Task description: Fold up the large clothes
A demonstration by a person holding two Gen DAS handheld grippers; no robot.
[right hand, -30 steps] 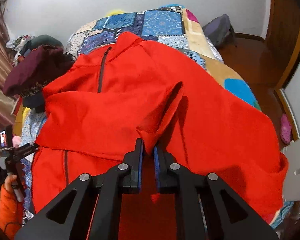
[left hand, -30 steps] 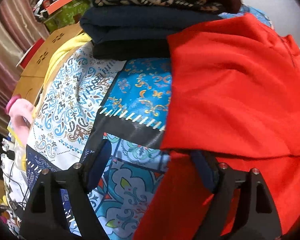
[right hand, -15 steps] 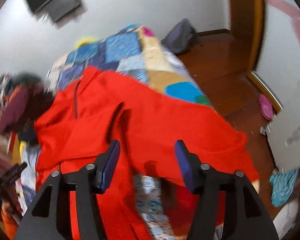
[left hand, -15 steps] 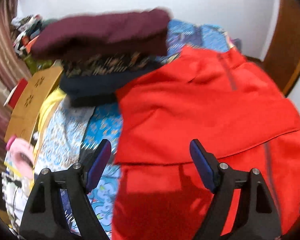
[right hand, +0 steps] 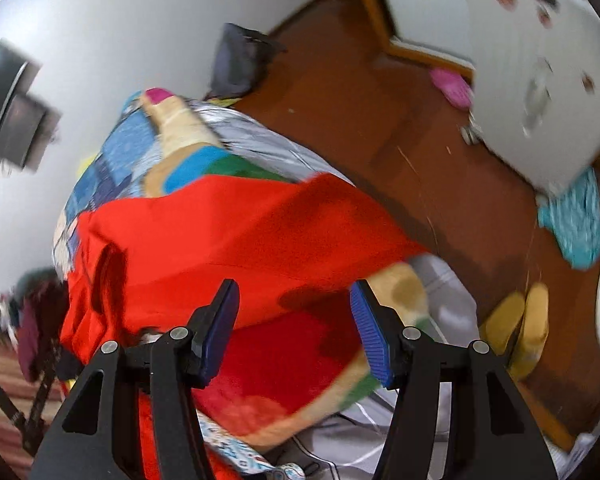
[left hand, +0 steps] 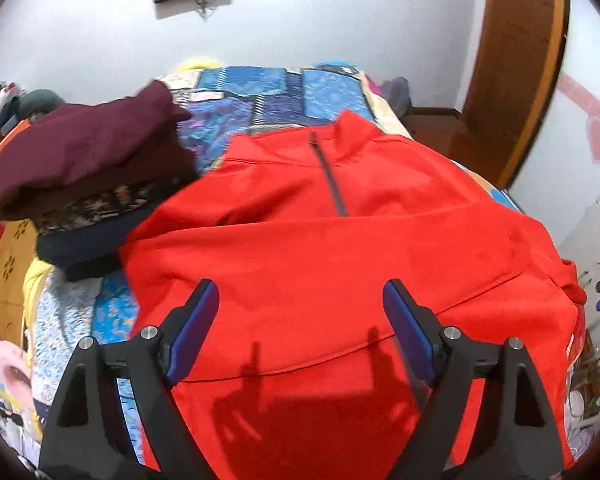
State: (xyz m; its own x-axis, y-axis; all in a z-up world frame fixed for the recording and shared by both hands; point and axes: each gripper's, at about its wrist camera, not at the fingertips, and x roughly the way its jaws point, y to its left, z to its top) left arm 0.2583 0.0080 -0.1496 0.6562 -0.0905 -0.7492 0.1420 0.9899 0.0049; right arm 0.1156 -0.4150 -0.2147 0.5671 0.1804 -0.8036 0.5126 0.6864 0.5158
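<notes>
Red jacket (left hand: 340, 248) lies flat on bed (left hand: 284, 92), below both grippers; left gripper (left hand: 300, 332) and right gripper (right hand: 294, 328) spread, empty. Earlier right pinched a jacket fold, now released.

Bright indoor light; right wrist view smeared, perhaps by motion (fisheye-bent edges).

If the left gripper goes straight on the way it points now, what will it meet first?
Most likely the red jacket spread on the bed: the open left gripper points down at its folded-over part, with nothing between. How far above it hangs is unclear.
</notes>
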